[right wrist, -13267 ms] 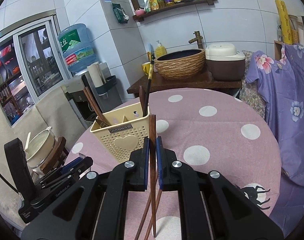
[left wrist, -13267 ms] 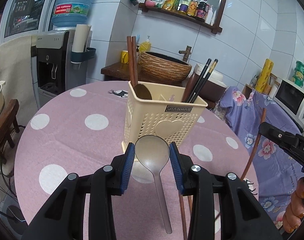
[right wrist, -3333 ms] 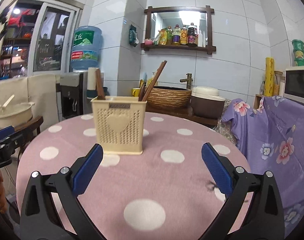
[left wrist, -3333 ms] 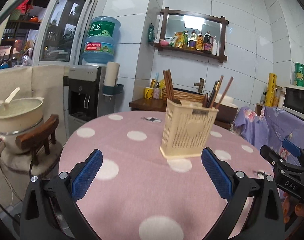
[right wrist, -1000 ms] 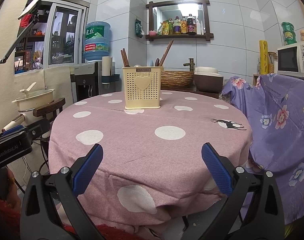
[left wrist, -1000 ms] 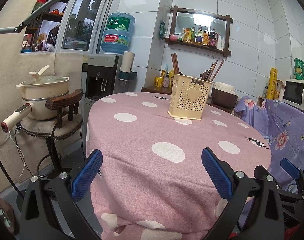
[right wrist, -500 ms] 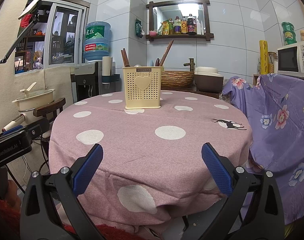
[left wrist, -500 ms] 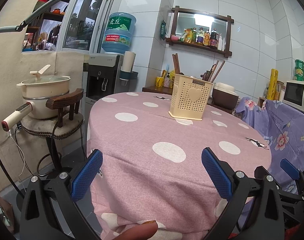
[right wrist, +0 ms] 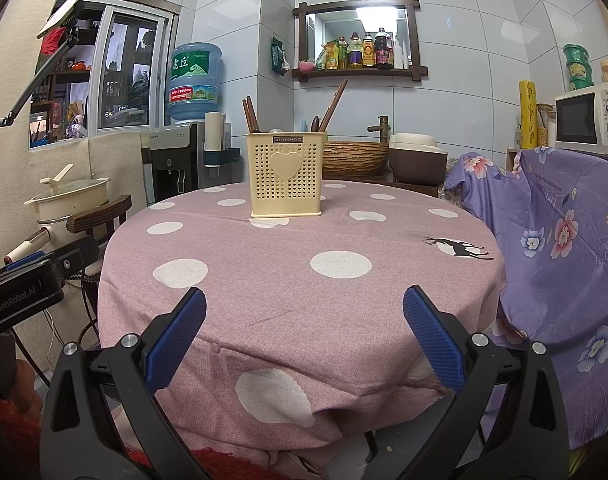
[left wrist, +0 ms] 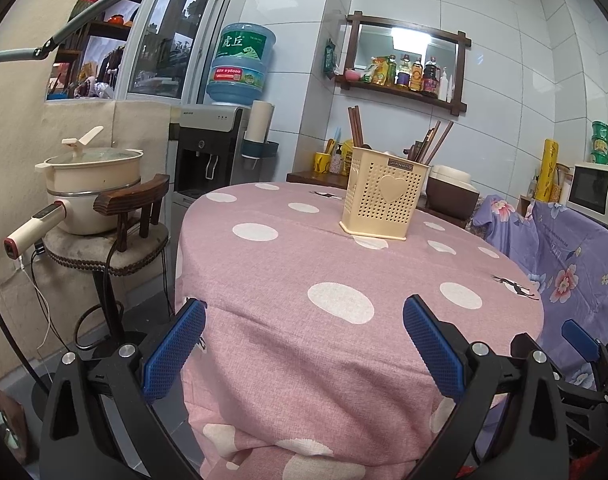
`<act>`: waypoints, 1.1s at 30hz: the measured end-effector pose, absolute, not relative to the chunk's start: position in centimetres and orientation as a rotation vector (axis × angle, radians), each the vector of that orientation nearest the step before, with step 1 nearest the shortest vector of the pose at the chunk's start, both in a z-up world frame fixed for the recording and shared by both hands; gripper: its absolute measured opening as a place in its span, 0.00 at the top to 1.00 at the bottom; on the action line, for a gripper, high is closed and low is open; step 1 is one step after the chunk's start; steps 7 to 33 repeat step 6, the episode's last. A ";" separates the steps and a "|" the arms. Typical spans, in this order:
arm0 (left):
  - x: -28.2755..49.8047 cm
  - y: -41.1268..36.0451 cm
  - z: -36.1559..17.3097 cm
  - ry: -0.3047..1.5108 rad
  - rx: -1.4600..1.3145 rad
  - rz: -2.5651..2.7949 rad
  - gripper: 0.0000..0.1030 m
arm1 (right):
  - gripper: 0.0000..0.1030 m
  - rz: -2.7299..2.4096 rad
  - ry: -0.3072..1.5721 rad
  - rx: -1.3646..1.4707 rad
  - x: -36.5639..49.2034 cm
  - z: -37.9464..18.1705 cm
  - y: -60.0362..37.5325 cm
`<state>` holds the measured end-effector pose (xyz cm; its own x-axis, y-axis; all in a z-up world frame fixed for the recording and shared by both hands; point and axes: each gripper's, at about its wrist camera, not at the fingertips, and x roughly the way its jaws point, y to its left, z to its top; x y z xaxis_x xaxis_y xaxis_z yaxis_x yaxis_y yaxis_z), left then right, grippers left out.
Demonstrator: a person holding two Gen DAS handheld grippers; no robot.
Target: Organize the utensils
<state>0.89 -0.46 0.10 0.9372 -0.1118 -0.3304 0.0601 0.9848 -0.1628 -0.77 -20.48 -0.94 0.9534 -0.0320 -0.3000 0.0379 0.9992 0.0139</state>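
A cream perforated utensil holder (left wrist: 383,196) (right wrist: 285,175) with a heart on its front stands upright on the round table (left wrist: 304,264) (right wrist: 288,272), which wears a pink cloth with white dots. Brown chopsticks (left wrist: 355,127) (right wrist: 333,104) and a spoon handle stick up out of it. My left gripper (left wrist: 304,348) is open and holds nothing, low in front of the table's near edge. My right gripper (right wrist: 304,340) is likewise open and holds nothing, back from the table's edge. The left gripper's body (right wrist: 24,292) shows at the left of the right wrist view.
A cream pot (left wrist: 92,176) sits on a small wooden chair (left wrist: 120,236) left of the table. A water dispenser (left wrist: 212,148) stands behind it. A purple floral cloth (right wrist: 551,248) covers furniture at the right, with a microwave (right wrist: 587,124) above. A basket and cooker (right wrist: 415,158) stand behind the table.
Both grippers stay open and pulled back from the table, as one second ago. A fingertip that showed at the bottom of the left wrist view half a second ago is gone.
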 end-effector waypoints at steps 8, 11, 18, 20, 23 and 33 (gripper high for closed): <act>0.8 -0.5 0.1 0.350 -0.154 -0.088 0.05 | 0.06 -0.034 0.305 0.020 -0.8 -1.0 -20.4; 0.8 -0.5 0.1 0.350 -0.154 -0.088 0.05 | 0.06 -0.034 0.305 0.020 -0.8 -1.0 -20.4; 0.8 -0.5 0.1 0.350 -0.154 -0.088 0.05 | 0.06 -0.034 0.305 0.020 -0.8 -1.0 -20.4; 0.8 -0.5 0.1 0.350 -0.154 -0.088 0.05 | 0.06 -0.034 0.305 0.020 -0.8 -1.0 -20.4; 0.8 -0.5 0.1 0.350 -0.154 -0.088 0.05 | 0.06 -0.034 0.305 0.020 -0.8 -1.0 -20.4; 0.8 -0.5 0.1 0.350 -0.154 -0.088 0.05 | 0.06 -0.034 0.305 0.020 -0.8 -1.0 -20.4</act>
